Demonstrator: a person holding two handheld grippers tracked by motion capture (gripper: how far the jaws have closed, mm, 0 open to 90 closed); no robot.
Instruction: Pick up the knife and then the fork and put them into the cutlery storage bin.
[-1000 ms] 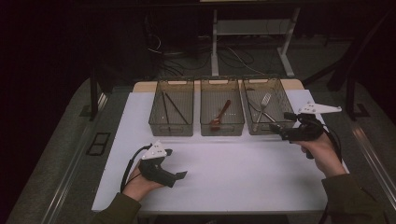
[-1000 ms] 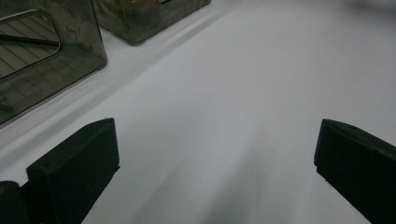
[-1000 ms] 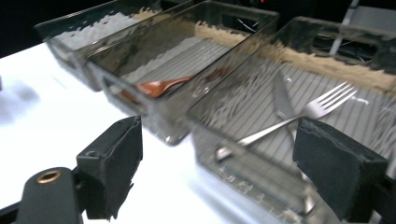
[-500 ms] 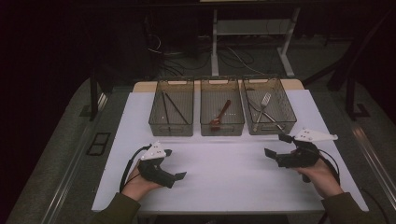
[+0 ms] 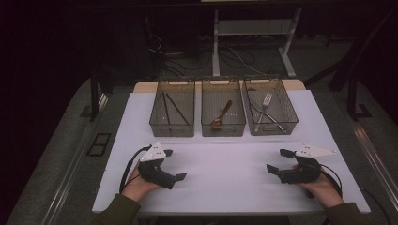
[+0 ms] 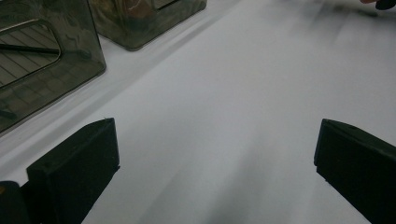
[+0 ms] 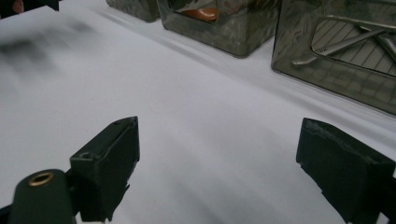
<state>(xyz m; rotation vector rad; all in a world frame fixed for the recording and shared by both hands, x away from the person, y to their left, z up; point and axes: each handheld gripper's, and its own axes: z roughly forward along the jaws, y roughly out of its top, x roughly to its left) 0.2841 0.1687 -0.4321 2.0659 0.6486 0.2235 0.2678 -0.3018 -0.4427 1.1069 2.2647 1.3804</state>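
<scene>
White sheeting covers the desk (image 5: 225, 183), and both tools rest low on its near part, well apart from each other. At the left, the left tool (image 5: 174, 165) lies under the person's hand with its black jaws spread wide and nothing between them; its own view shows bare white surface ahead and the leftmost smoky clear plastic bin (image 5: 172, 114) up and to its left. That bin holds thin dark sticks (image 5: 171, 107), lying lengthwise, front to back with a slight slant. The middle clear bin (image 5: 223, 112) holds a brown wooden spoon (image 5: 220, 116), its long axis also running away from the person. The rightmost clear bin (image 5: 270, 112) holds silvery metal cutlery (image 5: 265, 111), crossed over one another. At the right, the right tool (image 5: 277, 160) is likewise released, jaws wide and empty, pointing inward across the desk. All three bins lie ahead of both tools, beyond bare surface; the right tool is nearer the cutlery, the left nearer the sticks, so either would have to reach forward.
</scene>
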